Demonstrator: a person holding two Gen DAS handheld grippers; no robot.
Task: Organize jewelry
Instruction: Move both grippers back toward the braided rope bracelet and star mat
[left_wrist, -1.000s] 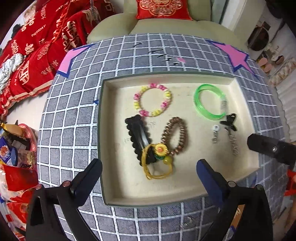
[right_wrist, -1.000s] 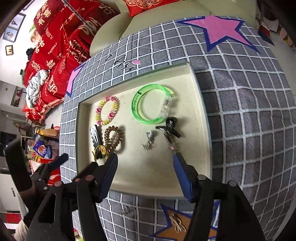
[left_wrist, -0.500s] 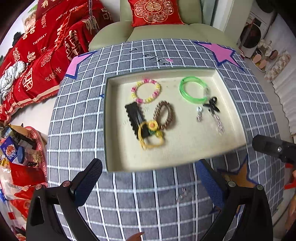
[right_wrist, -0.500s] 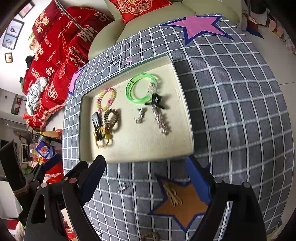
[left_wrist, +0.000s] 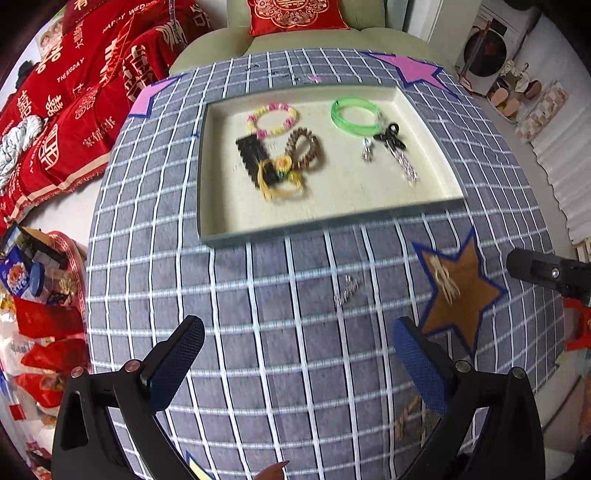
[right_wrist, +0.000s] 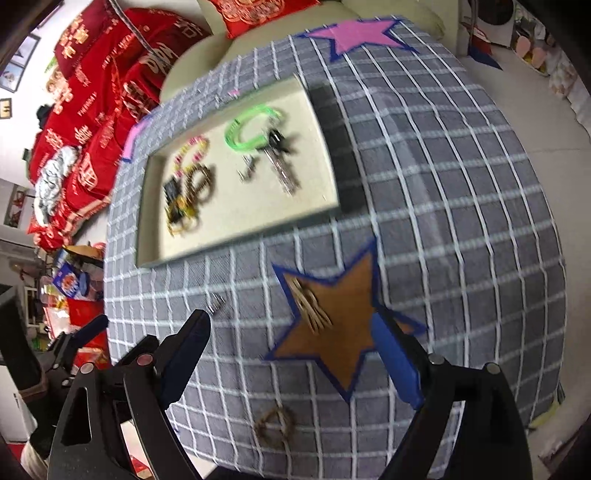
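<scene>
A cream tray (left_wrist: 332, 206) (right_wrist: 236, 221) on the grey checked table holds a pink-yellow bead bracelet (left_wrist: 272, 119), a green bangle (left_wrist: 354, 117) (right_wrist: 251, 131), a brown bead bracelet (left_wrist: 304, 147), a black hair clip (left_wrist: 255, 157), a yellow flower hair tie (left_wrist: 282, 177) and dangling earrings (left_wrist: 397, 147). Outside the tray lie a small silver piece (left_wrist: 346, 291) (right_wrist: 216, 306), a gold hair clip (left_wrist: 443, 278) (right_wrist: 310, 308) on a brown star, and a brown ring (right_wrist: 275, 424). My left gripper (left_wrist: 295, 354) is open and empty above the near table. My right gripper (right_wrist: 291, 354) is open and empty over the brown star.
A brown star patch (right_wrist: 332, 325) marks the table near the front. Pink stars (left_wrist: 410, 68) mark the far corners. Red bedding (left_wrist: 74, 110) and a sofa lie beyond. Snack packets (left_wrist: 33, 295) sit on the floor at left.
Both grippers have pulled back from the tray toward the near side of the table. The loose pieces outside the tray have come into view. Both stay open.
</scene>
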